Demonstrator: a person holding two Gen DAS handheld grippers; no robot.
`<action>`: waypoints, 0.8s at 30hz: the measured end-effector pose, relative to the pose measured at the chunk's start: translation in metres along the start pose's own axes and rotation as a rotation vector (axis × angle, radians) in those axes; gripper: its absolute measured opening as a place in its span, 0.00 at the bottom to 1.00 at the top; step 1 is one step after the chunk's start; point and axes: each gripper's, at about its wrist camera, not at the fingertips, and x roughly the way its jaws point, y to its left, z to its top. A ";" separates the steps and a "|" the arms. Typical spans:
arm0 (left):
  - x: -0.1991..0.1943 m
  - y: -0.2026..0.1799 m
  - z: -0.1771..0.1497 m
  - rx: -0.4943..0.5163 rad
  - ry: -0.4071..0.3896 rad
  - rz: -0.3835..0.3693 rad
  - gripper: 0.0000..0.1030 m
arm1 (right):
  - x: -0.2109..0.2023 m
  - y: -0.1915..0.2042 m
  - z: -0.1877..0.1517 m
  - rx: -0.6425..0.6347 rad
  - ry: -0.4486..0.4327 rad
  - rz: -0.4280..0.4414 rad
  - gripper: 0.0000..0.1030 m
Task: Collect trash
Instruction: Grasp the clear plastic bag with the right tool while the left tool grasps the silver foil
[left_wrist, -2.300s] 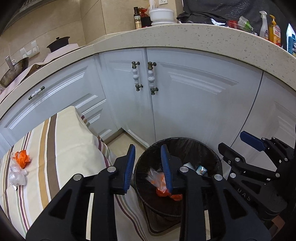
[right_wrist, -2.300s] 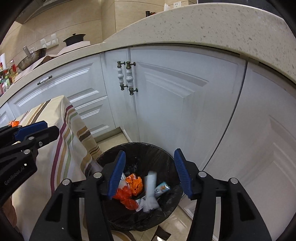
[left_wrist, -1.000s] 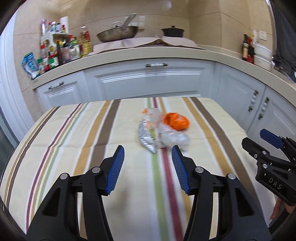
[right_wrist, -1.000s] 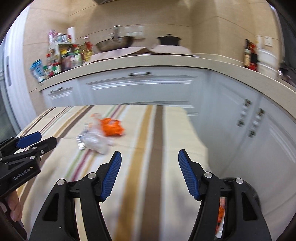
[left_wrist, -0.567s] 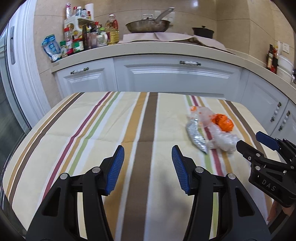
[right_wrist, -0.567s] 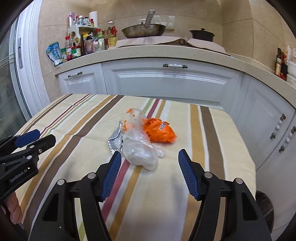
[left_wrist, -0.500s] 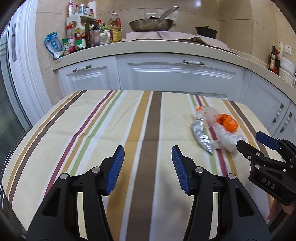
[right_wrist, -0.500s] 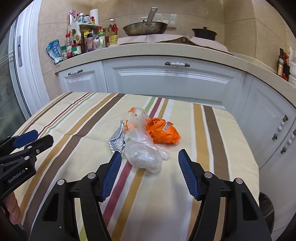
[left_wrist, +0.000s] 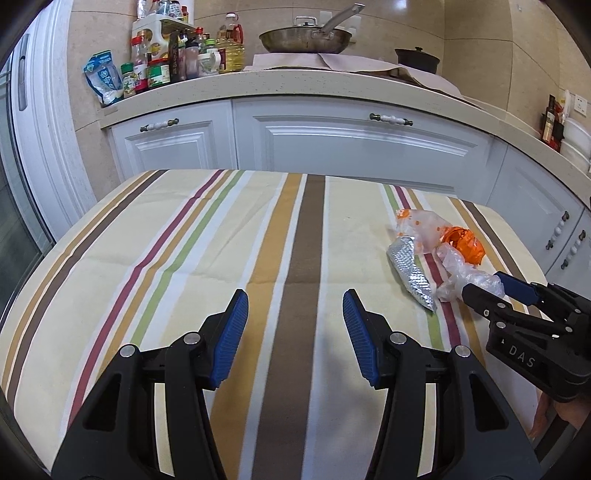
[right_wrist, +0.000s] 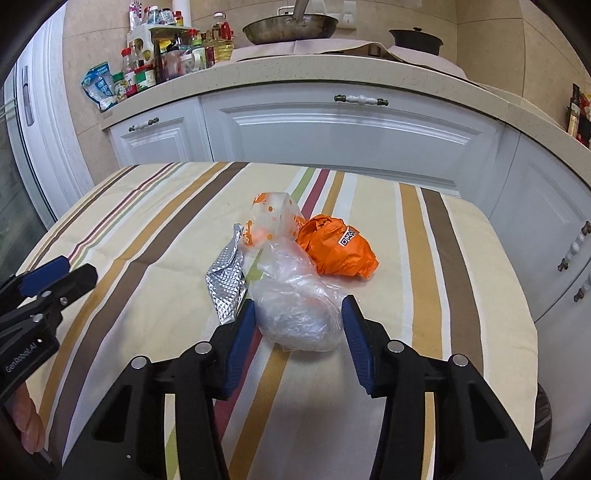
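A small heap of trash lies on the striped tablecloth (right_wrist: 424, 288): a crumpled clear plastic bag (right_wrist: 299, 306), an orange wrapper (right_wrist: 338, 251), a silver foil packet (right_wrist: 227, 284) and a clear wrapper with orange dots (right_wrist: 271, 221). My right gripper (right_wrist: 297, 314) is open, its jaws on either side of the clear plastic bag, not closed on it. My left gripper (left_wrist: 295, 306) is open and empty over bare cloth, left of the heap. The heap (left_wrist: 436, 254) and the right gripper (left_wrist: 495, 291) show at the right of the left wrist view.
White kitchen cabinets (left_wrist: 351, 147) and a stone counter (left_wrist: 295, 85) run behind and to the right of the table. Bottles and jars (left_wrist: 166, 62), a pan (left_wrist: 306, 37) and a black pot (left_wrist: 417, 59) stand on the counter. The bin's rim (right_wrist: 545, 417) shows low right.
Both grippers swung from the black bin back to the table. The right gripper moved forward until its open jaws flank the clear plastic bag. The left gripper stayed open over the cloth.
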 end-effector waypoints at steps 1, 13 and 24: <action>0.001 -0.002 0.000 0.002 0.001 -0.005 0.50 | -0.003 -0.001 -0.001 0.003 -0.010 -0.001 0.46; 0.013 -0.059 0.005 0.060 0.021 -0.076 0.50 | -0.041 -0.042 -0.015 0.053 -0.075 -0.079 0.46; 0.039 -0.097 0.004 0.103 0.083 -0.061 0.50 | -0.053 -0.087 -0.034 0.126 -0.077 -0.134 0.46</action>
